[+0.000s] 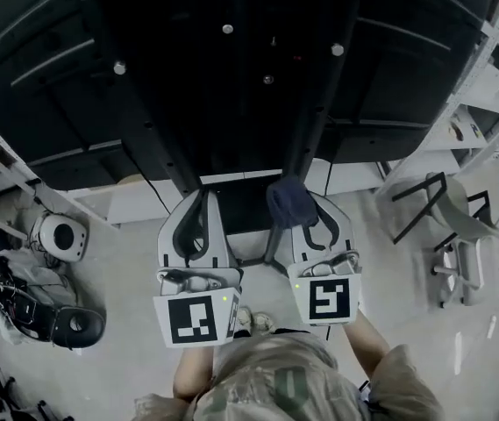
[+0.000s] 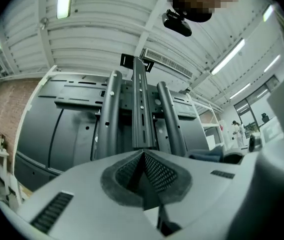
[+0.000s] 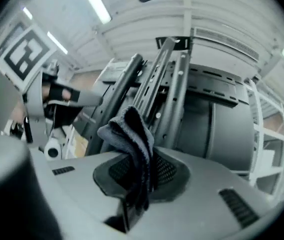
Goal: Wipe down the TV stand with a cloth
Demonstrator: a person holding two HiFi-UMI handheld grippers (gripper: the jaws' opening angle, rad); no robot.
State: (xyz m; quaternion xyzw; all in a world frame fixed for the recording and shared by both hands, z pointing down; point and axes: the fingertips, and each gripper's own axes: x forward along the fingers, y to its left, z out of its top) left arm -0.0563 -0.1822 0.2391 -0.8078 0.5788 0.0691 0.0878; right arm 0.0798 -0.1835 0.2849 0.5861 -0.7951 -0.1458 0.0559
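Observation:
The black TV stand (image 1: 231,103) fills the upper head view, its upright posts rising in front of both grippers, and behind them a large dark panel. My right gripper (image 1: 309,207) is shut on a dark blue cloth (image 1: 286,202), which bunches above the jaws right by a stand post. In the right gripper view the cloth (image 3: 130,134) hangs folded out of the gripper (image 3: 141,160), just short of the posts (image 3: 166,84). My left gripper (image 1: 196,202) sits beside it on the left, shut with nothing in it (image 2: 142,155), facing the same posts (image 2: 141,109).
A white chair with black legs (image 1: 464,222) and white shelving (image 1: 486,103) stand to the right. A round white device (image 1: 60,235), a black machine (image 1: 67,324) and clutter lie on the floor at left. People stand far off (image 2: 236,129).

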